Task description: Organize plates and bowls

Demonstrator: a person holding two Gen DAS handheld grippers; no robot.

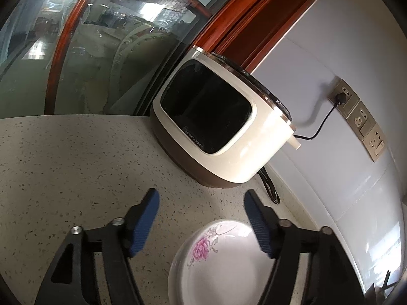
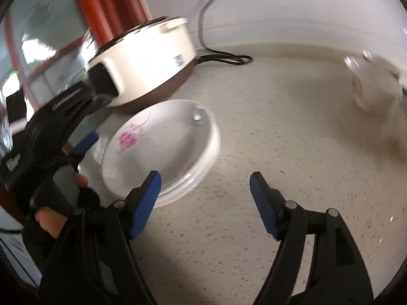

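Note:
A stack of white plates with a pink flower (image 2: 162, 147) lies on the speckled counter (image 2: 254, 117) in front of a rice cooker. In the left wrist view the top plate (image 1: 218, 261) sits low between my fingers. My left gripper (image 1: 202, 218) hovers above it, open and holding nothing. Beside the plates in the right wrist view, the left gripper's blue fingertip (image 2: 86, 143) shows, held by a gloved hand (image 2: 48, 218). My right gripper (image 2: 204, 195) is open and empty, its left finger over the stack's near rim. White bowls (image 2: 374, 84) stand blurred at the far right.
A cream and brown rice cooker (image 1: 223, 122) stands against the wall, its black cord (image 1: 323, 122) plugged into a wall socket (image 1: 343, 96). More cord (image 2: 223, 58) loops on the counter behind it. A glass door with a wooden frame (image 1: 76, 50) is at the left.

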